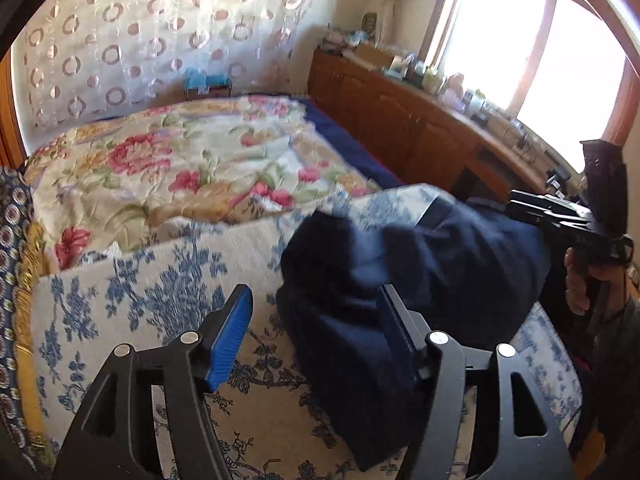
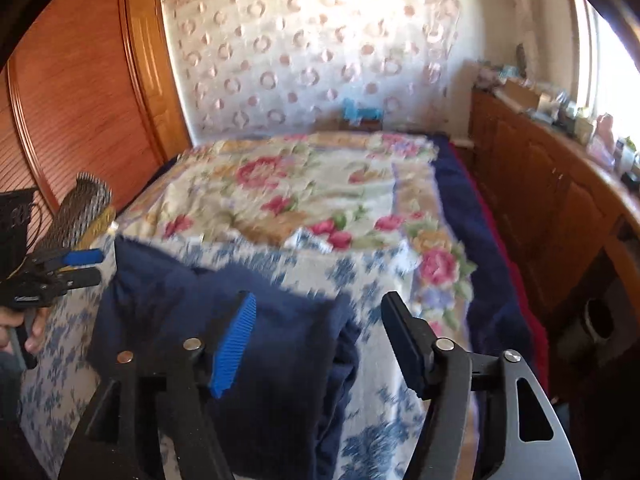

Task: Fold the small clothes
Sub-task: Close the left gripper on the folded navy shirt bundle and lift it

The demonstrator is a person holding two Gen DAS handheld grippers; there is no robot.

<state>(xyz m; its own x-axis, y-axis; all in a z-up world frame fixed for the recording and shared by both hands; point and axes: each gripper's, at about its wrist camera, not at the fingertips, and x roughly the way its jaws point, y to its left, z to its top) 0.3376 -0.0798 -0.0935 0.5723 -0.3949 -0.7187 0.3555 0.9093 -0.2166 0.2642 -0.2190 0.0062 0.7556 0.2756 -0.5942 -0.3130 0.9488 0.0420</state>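
While both jaws gape, the navy garment (image 1: 400, 280) lies folded on the blue-flowered cover (image 1: 140, 280).

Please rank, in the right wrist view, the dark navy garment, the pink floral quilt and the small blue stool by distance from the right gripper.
From the right gripper:
1. Dark navy garment, under the jaws, left.
2. Pink floral quilt, mid-bed.
3. Small blue stool, at the wall.

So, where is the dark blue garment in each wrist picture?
Left wrist view: dark blue garment, right of centre, before the left gripper.
Right wrist view: garment, lower left, before the right gripper.
Shared landmark: the blue-flowered white cloth beneath it.
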